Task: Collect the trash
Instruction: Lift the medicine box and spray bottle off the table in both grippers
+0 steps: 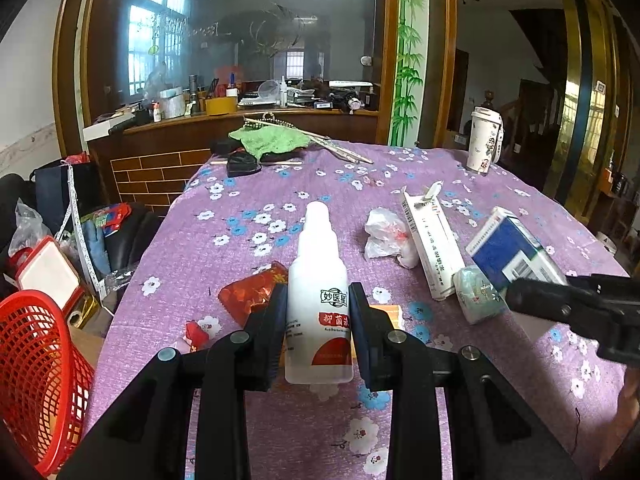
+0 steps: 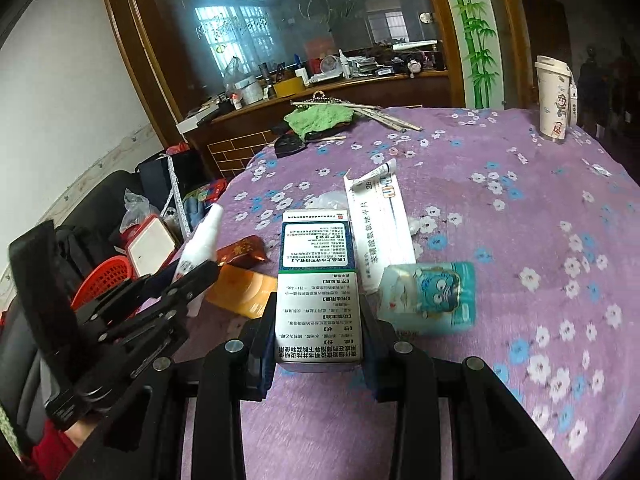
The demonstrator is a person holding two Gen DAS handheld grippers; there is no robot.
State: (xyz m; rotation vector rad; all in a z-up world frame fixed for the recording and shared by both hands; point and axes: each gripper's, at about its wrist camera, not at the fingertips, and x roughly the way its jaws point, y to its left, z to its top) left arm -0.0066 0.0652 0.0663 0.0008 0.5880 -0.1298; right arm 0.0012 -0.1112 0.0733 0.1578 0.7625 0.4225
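Note:
My left gripper [image 1: 319, 296] is shut on a white spray bottle [image 1: 316, 248] with a red label, held upright above the purple flowered tablecloth [image 1: 248, 420]. My right gripper [image 2: 318, 320] is shut on a blue and white medicine box [image 2: 316, 264], raised off the table. In the left wrist view that box [image 1: 512, 252] shows at the right. Loose on the table lie a red wrapper [image 1: 252, 292], an orange box [image 2: 240, 288], a crumpled white bag [image 1: 386, 236], a long white carton [image 2: 380, 220] and a teal tissue pack [image 2: 430, 296].
A red mesh basket [image 1: 36, 368] stands off the table's left edge, among bags and a red-rimmed white box [image 1: 48, 272]. A white tumbler [image 1: 484, 140] stands at the far right of the table. A green cloth [image 1: 268, 140] and sticks lie at the far side.

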